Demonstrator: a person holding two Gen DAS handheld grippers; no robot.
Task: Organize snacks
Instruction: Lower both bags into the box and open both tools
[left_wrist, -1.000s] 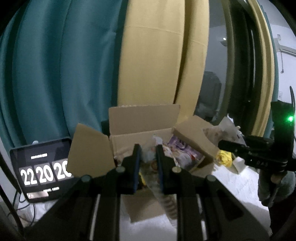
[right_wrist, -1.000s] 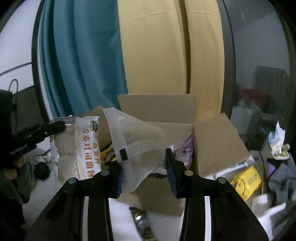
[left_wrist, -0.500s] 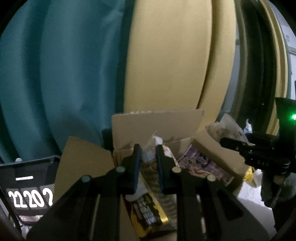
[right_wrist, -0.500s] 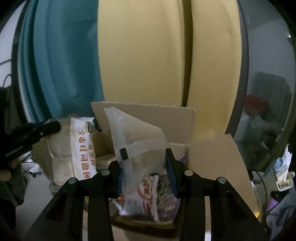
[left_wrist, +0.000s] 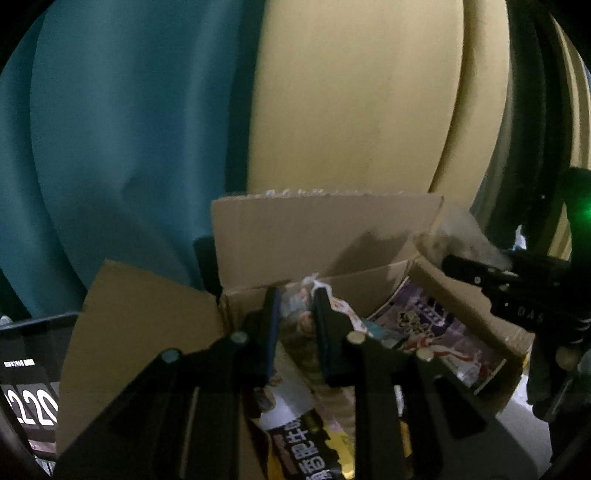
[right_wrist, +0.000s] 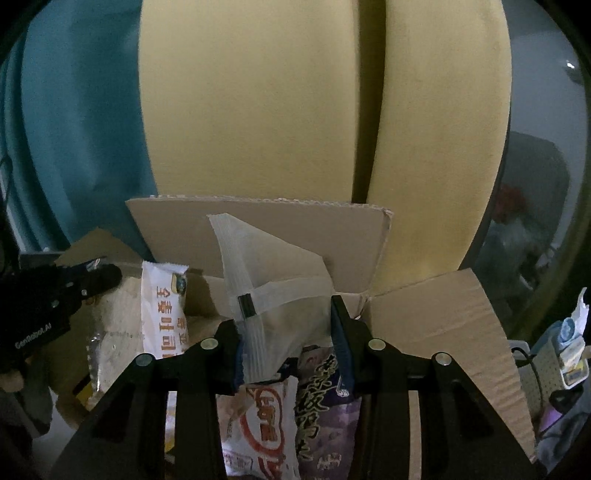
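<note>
Your worktop shows only as a pale strip at the lower right of the left wrist view. On it stands 1 open cardboard box, flaps spread. To the box's left you have a dark screen with white digits, though whether it sits on the worktop you cannot tell.

Both wrist cameras look forward and slightly down, close over the same open cardboard box before curtains.
</note>
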